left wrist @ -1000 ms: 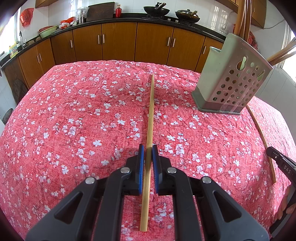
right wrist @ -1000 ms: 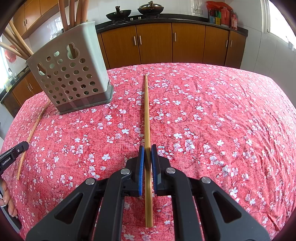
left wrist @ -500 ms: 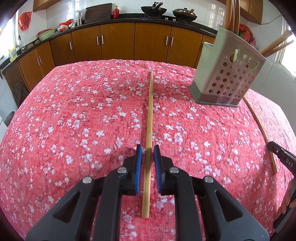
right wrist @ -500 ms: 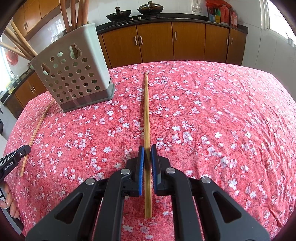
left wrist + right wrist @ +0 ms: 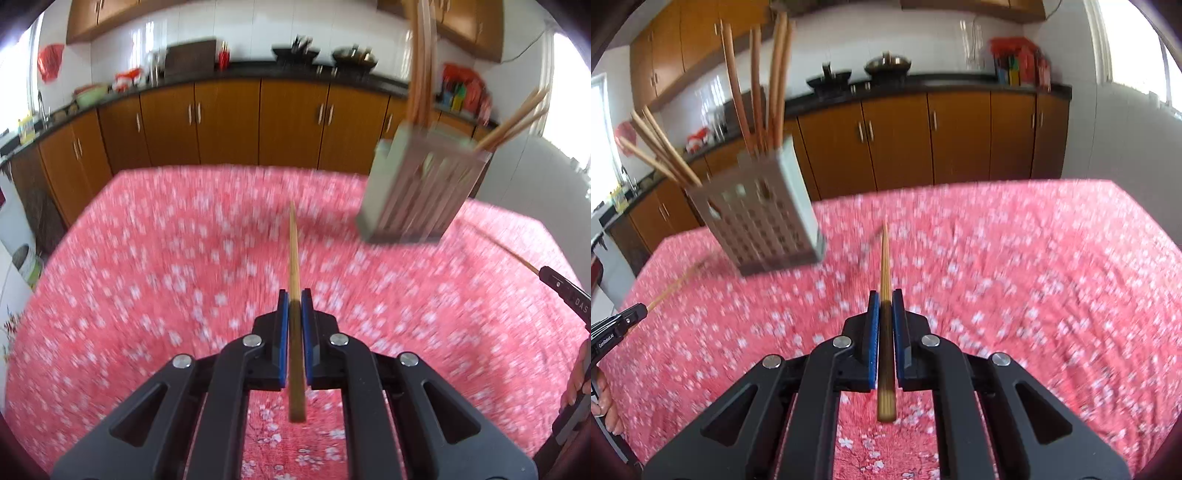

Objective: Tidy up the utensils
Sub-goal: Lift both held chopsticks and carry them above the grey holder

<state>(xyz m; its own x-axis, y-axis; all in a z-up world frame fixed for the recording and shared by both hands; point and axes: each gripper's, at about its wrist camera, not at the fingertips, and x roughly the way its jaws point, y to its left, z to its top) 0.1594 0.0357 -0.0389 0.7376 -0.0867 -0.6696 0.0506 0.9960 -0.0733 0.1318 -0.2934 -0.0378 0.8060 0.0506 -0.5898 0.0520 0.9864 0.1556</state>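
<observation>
My left gripper (image 5: 294, 301) has its jaws closing, and the blue pads press on a bamboo chopstick (image 5: 293, 251) held clear above the red floral cloth. My right gripper (image 5: 885, 301) is shut on a second bamboo chopstick (image 5: 885, 258), also lifted. A grey perforated utensil holder (image 5: 417, 195) with several chopsticks in it stands ahead and to the right in the left wrist view. In the right wrist view the holder (image 5: 757, 218) stands ahead and to the left. Each gripper shows at the edge of the other's view, the right gripper (image 5: 548, 276) and the left gripper (image 5: 637, 312).
The table (image 5: 147, 277) wears a red cloth with white blossoms. Behind it run brown kitchen cabinets (image 5: 960, 140) under a black counter with woks and bottles. A person's fingers (image 5: 580, 373) show at the right edge. Both pictures are blurred by motion.
Both chopsticks lay on the cloth between the jaws; both grippers have risen with them, so the cloth and holder sit lower and farther. The left jaws narrowed onto their chopstick.
</observation>
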